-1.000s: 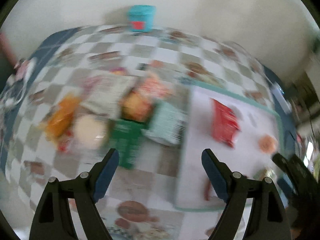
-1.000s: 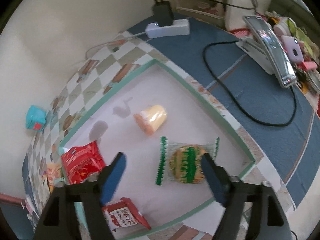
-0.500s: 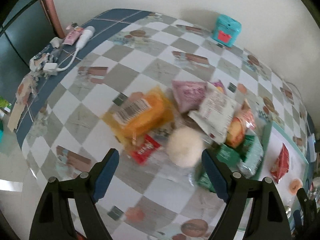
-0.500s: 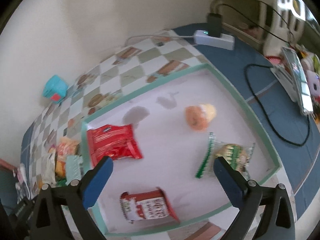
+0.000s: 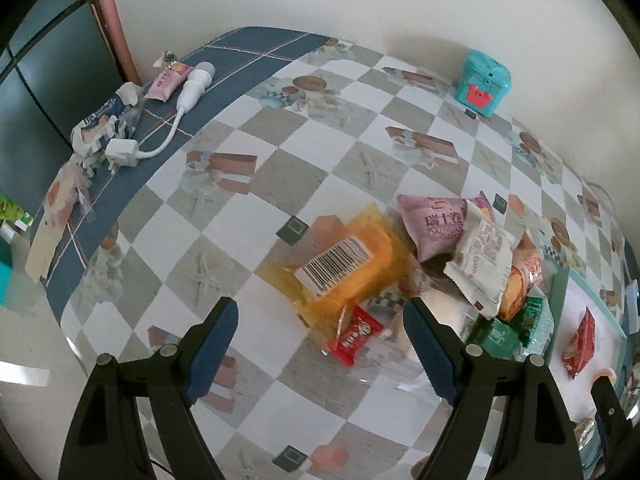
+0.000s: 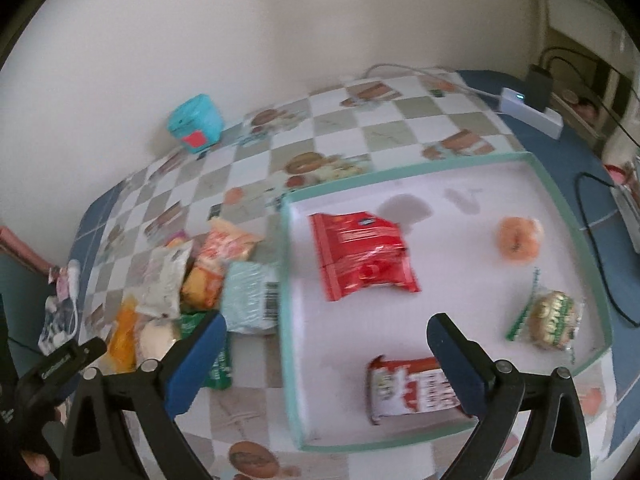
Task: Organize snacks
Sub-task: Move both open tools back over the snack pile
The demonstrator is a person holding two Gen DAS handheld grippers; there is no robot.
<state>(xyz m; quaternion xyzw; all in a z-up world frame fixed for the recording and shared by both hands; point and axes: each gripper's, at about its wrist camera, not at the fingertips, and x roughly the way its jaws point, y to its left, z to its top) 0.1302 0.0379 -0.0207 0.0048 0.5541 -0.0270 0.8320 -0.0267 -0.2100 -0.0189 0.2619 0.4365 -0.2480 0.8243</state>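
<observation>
A heap of snack packets lies on the checkered tablecloth: an orange packet with a barcode, a small red packet, a pink packet, a white packet and green packets. My left gripper is open and empty, just in front of the heap. A white tray with a green rim holds a red packet, a red-and-white packet, a green-wrapped cookie and an orange jelly cup. My right gripper is open and empty above the tray's near left edge.
A teal box stands by the wall. A white charger with cable and small items lie on the blue cloth at the left. A power strip and black cables lie right of the tray.
My left gripper has swung left and back from the tray toward the heap. My right gripper has swung left from over the tray's contents to its left edge. Both stayed open.
</observation>
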